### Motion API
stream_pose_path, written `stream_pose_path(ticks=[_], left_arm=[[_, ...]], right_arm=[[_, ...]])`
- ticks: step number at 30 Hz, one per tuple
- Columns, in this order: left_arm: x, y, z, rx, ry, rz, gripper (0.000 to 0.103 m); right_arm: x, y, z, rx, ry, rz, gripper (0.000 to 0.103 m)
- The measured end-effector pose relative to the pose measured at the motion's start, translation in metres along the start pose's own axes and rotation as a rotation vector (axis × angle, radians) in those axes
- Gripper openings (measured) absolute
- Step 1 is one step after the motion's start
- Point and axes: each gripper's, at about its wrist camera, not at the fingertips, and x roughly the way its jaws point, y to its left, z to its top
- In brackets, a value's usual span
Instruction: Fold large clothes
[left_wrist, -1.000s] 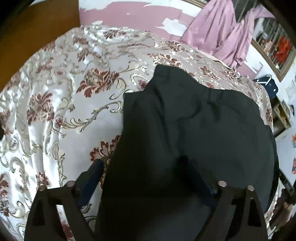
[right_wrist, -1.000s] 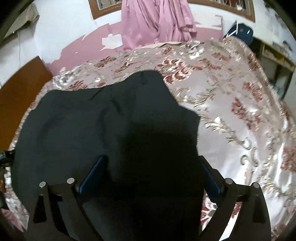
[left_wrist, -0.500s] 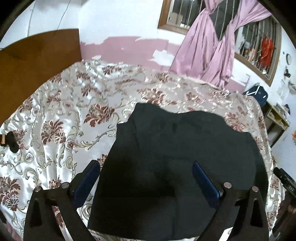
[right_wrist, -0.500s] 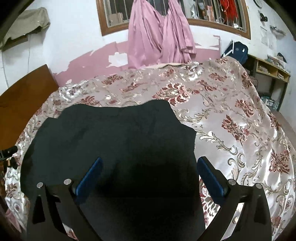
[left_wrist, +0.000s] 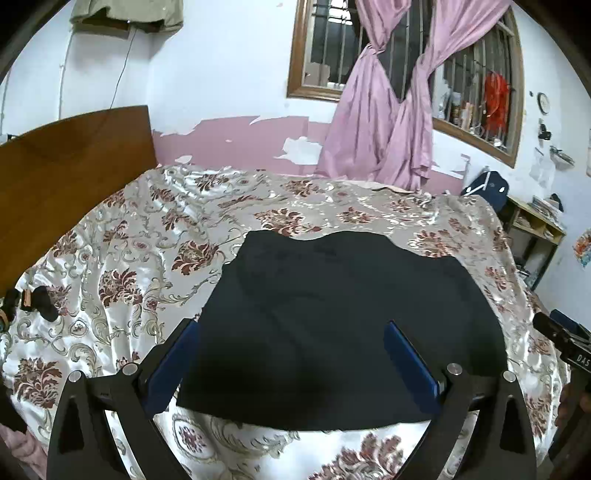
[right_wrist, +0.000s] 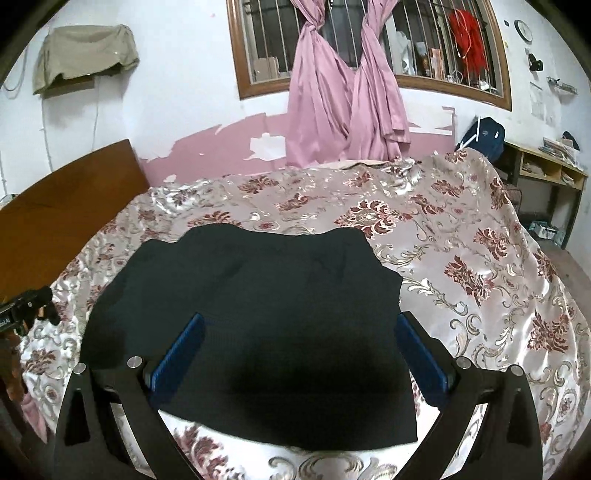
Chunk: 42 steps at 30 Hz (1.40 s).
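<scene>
A black garment (left_wrist: 332, 317) lies folded flat in a rough rectangle on the floral bedspread (left_wrist: 147, 236); it also shows in the right wrist view (right_wrist: 258, 306). My left gripper (left_wrist: 291, 332) hovers above its near half, jaws wide open and empty. My right gripper (right_wrist: 299, 325) hovers above the garment's near right part, also wide open and empty. The right gripper's body shows at the right edge of the left wrist view (left_wrist: 565, 343); the left gripper's body shows at the left edge of the right wrist view (right_wrist: 22, 306).
A wooden headboard (left_wrist: 66, 162) stands at the left. A pink curtain (left_wrist: 384, 122) hangs at the barred window behind the bed. A shelf unit (right_wrist: 543, 181) and a dark bag (right_wrist: 484, 136) stand at the far right. Small dark items (left_wrist: 33, 302) lie on the bed's left edge.
Both grippers have lifted up and drawn back from the garment, which now lies flat and free on the bed. The views take in the wall and window.
</scene>
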Motion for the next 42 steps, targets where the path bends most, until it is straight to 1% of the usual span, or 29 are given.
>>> stream_pose_path(ticks=[4, 11, 18, 28, 34, 37, 42], left_arm=[[-0.027, -0.010, -0.009, 0.024, -0.030, -0.007, 0.100], [-0.075, -0.026, -0.026, 0.055, -0.091, -0.031, 0.100], [-0.106, -0.040, -0.049, 0.083, -0.140, -0.046, 0.100], [-0.128, -0.056, -0.082, 0.088, -0.168, -0.095, 0.100], [-0.135, -0.062, -0.099, 0.109, -0.179, -0.090, 0.100], [-0.135, -0.059, -0.107, 0.106, -0.180, -0.101, 0.100], [-0.133, -0.053, -0.121, 0.113, -0.184, -0.088, 0.100]], right_arm=[[-0.029, 0.003, -0.009, -0.016, -0.010, 0.019, 0.100], [-0.086, 0.004, -0.027, -0.040, -0.062, 0.032, 0.100], [-0.122, 0.007, -0.046, -0.036, -0.100, 0.045, 0.100], [-0.148, 0.019, -0.077, -0.066, -0.113, 0.057, 0.100], [-0.161, 0.029, -0.095, -0.069, -0.138, 0.064, 0.100], [-0.162, 0.033, -0.103, -0.073, -0.152, 0.068, 0.100], [-0.162, 0.041, -0.117, -0.085, -0.162, 0.067, 0.100]])
